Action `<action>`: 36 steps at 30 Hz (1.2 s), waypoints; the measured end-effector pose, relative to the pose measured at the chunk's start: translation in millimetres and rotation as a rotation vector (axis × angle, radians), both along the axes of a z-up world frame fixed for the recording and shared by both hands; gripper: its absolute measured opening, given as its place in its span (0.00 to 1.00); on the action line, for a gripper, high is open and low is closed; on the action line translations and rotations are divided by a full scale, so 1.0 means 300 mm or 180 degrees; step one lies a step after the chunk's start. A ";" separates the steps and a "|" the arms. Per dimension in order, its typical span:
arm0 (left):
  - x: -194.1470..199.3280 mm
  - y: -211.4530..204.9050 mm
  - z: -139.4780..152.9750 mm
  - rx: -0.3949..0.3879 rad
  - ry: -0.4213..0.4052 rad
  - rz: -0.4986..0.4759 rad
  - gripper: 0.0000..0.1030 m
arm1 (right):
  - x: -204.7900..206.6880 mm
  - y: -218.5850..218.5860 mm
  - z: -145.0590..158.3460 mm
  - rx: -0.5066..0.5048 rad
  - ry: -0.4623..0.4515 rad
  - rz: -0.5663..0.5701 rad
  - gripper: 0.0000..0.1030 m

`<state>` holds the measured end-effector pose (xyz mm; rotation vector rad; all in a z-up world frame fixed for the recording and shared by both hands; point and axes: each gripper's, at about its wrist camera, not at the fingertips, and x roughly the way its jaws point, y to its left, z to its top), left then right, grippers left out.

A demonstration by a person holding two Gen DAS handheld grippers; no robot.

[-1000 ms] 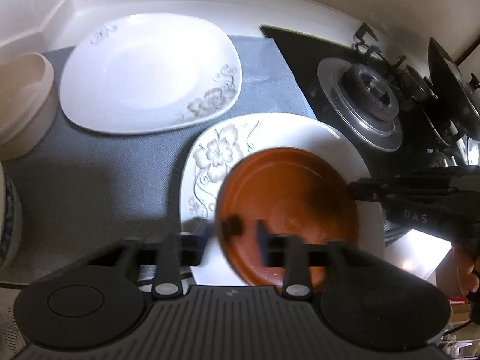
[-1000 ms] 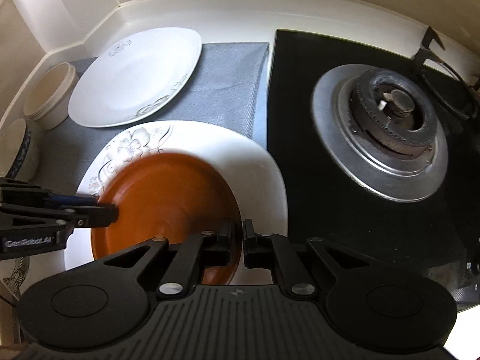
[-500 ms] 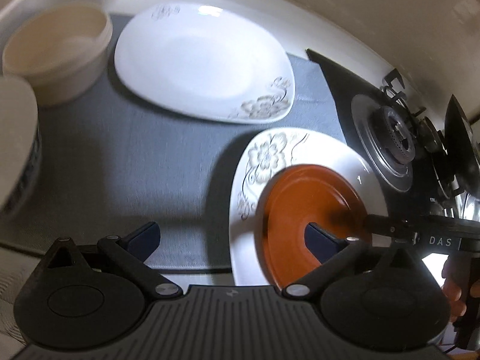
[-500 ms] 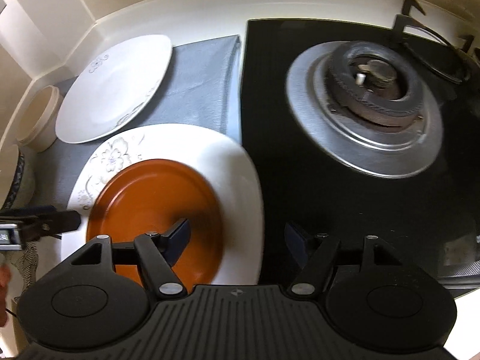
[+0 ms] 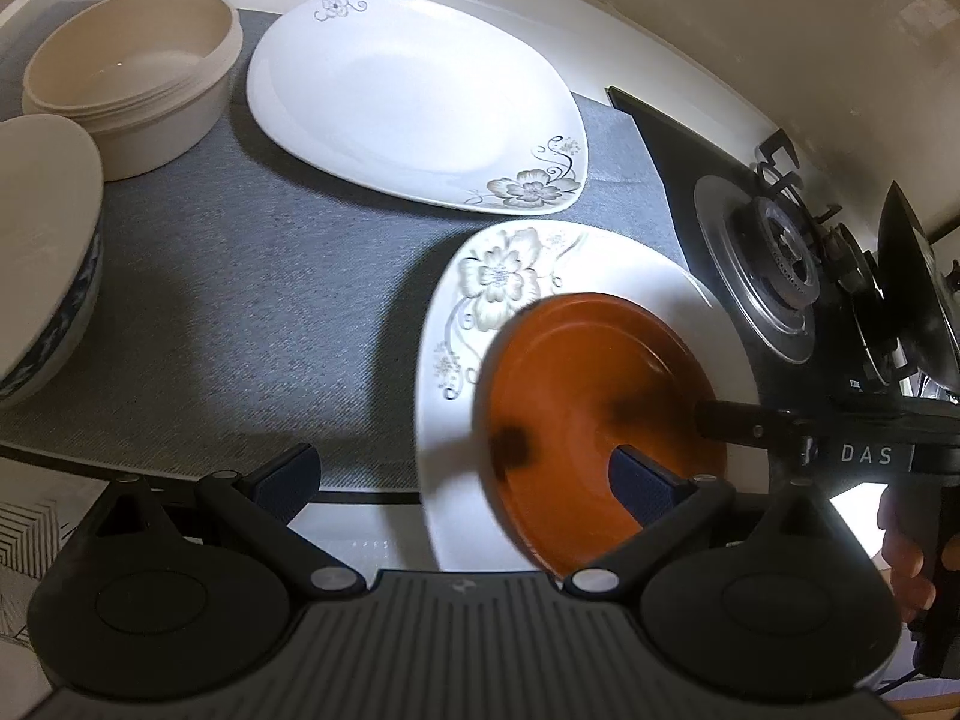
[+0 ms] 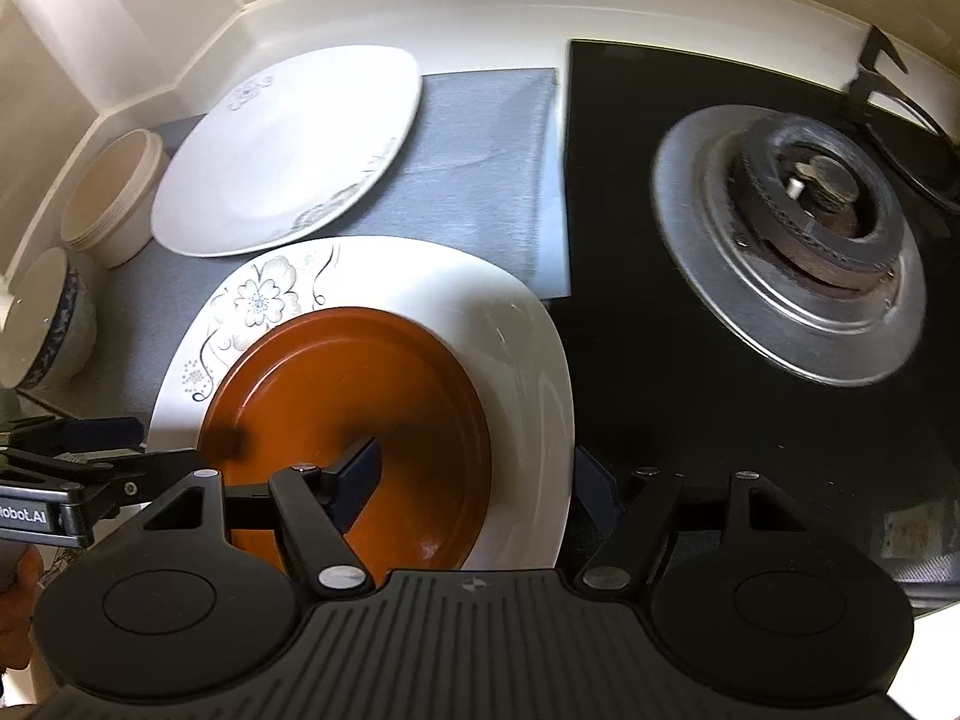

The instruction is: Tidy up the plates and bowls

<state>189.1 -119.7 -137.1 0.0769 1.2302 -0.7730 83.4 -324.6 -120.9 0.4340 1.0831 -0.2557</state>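
While the left gripper stands wide and empty, the brown plate rests on a floral plate. Opposite, the right gripper, jaws just opened, straddles both rims; stacking looks done, another dish likely next.

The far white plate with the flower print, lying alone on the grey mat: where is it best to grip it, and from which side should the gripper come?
Grip the far white plate by its rim, probably at the near edge beside the printed flower. The plate lies flat on the grey mat, so only the thin, slightly raised rim offers a hold. Come in low from the open mat side; the beige bowl crowds its left.
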 end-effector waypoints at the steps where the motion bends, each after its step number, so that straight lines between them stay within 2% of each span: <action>1: -0.001 0.001 0.003 0.0003 -0.0006 0.0002 0.99 | 0.006 0.009 0.001 0.0010 -0.0001 0.0026 0.71; 11: -0.008 0.039 0.031 -0.0061 -0.0023 0.0009 0.99 | 0.060 0.084 0.011 -0.0057 -0.0036 0.0280 0.71; 17: 0.000 0.061 0.040 -0.0017 -0.0051 0.0107 0.99 | 0.059 0.070 0.018 -0.0016 -0.0091 0.0252 0.70; 25: -0.002 0.068 0.080 0.0017 -0.0129 0.0095 0.99 | 0.028 0.095 0.079 -0.0159 -0.0177 0.0275 0.79; 31: -0.023 0.058 0.126 0.0029 -0.0254 0.0024 0.99 | -0.002 0.107 0.123 -0.0167 -0.0299 0.0245 0.82; 36: -0.038 0.046 0.154 0.0133 -0.0337 0.0012 0.99 | -0.028 0.105 0.127 -0.0147 -0.0292 0.0185 0.82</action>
